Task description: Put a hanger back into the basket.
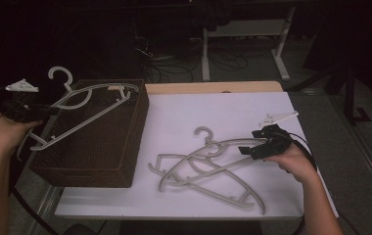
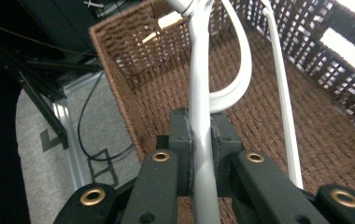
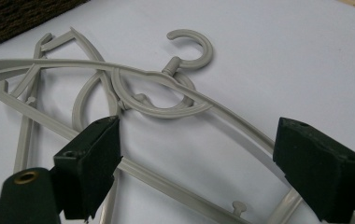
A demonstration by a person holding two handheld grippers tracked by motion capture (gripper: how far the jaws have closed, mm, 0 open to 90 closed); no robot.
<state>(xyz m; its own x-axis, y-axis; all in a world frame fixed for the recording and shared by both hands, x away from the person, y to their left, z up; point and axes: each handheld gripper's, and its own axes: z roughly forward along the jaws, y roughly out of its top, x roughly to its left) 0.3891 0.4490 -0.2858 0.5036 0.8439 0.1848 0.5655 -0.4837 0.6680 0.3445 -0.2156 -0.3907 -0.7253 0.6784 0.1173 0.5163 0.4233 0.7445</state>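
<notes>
Now we hold 1 hanger (image 1: 83, 105) over basket (image 1: 120, 171), left gripper (image 2: 199, 140) jaws pinching its bar. Right gripper (image 3: 196, 163) jaws spread above hangers on worktop (image 1: 174, 117). Light, stiff, slick plastic; we grip bar.

From where I stand, nothing here carries writing I can read: no label, brand, number or sign on anything on the table or around it.

White table (image 1: 184, 117), cables (image 1: 174, 68), desk legs (image 1: 206, 54)
</notes>
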